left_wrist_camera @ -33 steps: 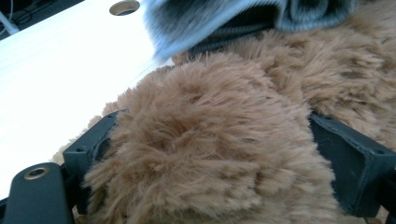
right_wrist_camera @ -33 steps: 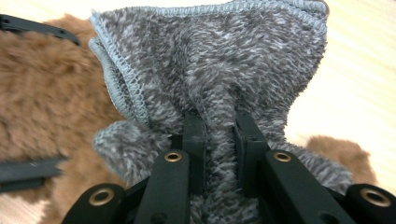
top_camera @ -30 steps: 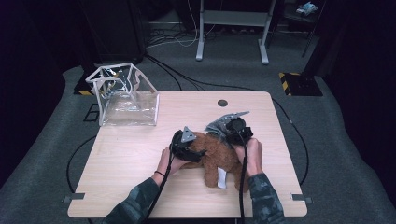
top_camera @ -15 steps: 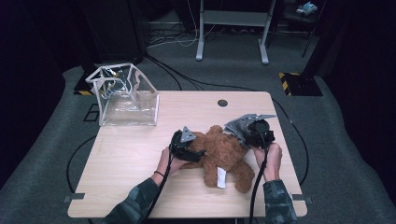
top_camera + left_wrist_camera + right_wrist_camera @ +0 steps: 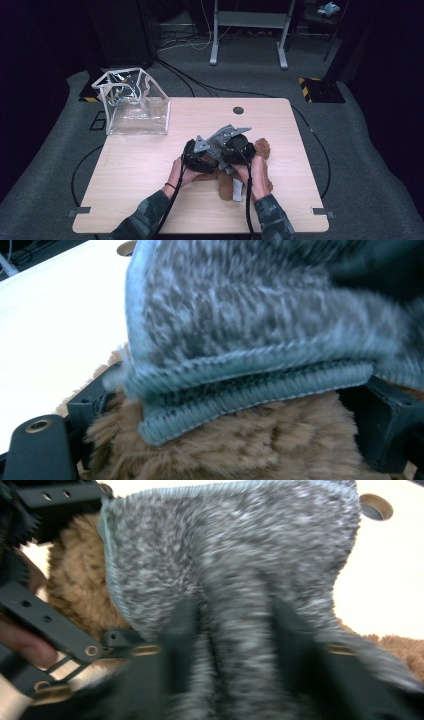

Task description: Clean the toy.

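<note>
L gripper point(image 5: 220, 440) view, nearest: brown plush fur of a teddy bear point(image 5: 240, 450) sits between the two black jaws, w/ the hemmed edge of a grey knit garment point(image 5: 250, 330) lying over the top. Hem is pale blue-grey, ribbed, doubled into two layers. Jaws clamped on fur and knit edge together, pads pressed to both sides. Pale tabletop point(image 5: 55, 330) behind at left.

R gripper point(image 5: 235, 630) view, blurred: same grey garment point(image 5: 235, 555), marled grey-white knit, pale stitched border at its left edge. A fold of it runs down between the jaws; jaws have just been opening, and stand either side of the fold. Whether pads press it — can't tell through the blur. Brown bear fur point(image 5: 75, 585) shows left of the knit, plus L gripper's black linkage and a fingertip at far left. Cable hole in table at top right.

High view: both hands close together over the bear point(image 5: 262, 150), which lies on the wooden table point(image 5: 150, 160), right of centre, near the person. L gripper point(image 5: 200, 155) and R gripper point(image 5: 232, 147) just beside each other on the bear's left part. Knit detail not resolvable here. A white tag hangs by the bear's lower part. Farther off, at the table's far left corner: clear plastic bag point(image 5: 135, 105), upright, open-topped, well apart from the bear.
</note>
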`<state>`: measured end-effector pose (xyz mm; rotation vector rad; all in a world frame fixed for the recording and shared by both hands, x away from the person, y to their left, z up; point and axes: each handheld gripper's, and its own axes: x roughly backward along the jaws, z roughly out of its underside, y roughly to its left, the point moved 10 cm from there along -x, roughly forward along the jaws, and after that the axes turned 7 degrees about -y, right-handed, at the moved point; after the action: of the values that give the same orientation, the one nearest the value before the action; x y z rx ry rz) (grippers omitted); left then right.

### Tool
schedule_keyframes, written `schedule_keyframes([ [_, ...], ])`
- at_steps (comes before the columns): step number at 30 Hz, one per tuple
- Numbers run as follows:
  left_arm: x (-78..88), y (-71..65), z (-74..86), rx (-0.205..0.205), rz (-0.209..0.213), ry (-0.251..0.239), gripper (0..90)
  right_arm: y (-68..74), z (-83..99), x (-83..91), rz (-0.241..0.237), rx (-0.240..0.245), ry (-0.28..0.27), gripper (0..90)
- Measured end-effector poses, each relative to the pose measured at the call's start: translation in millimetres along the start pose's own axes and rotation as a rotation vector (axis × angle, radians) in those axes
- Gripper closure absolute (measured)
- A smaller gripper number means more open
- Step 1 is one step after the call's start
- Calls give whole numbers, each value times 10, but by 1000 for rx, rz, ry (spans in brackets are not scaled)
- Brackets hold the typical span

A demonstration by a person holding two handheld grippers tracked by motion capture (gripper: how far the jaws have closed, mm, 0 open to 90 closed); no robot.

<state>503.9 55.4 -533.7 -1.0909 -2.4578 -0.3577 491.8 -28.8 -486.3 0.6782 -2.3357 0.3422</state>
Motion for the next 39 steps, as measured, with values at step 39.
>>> schedule_keyframes([
  [39, -7, -11, -32, 4, -10, 7, 119, -290, 13, 424, 30, -33, -104, 711],
])
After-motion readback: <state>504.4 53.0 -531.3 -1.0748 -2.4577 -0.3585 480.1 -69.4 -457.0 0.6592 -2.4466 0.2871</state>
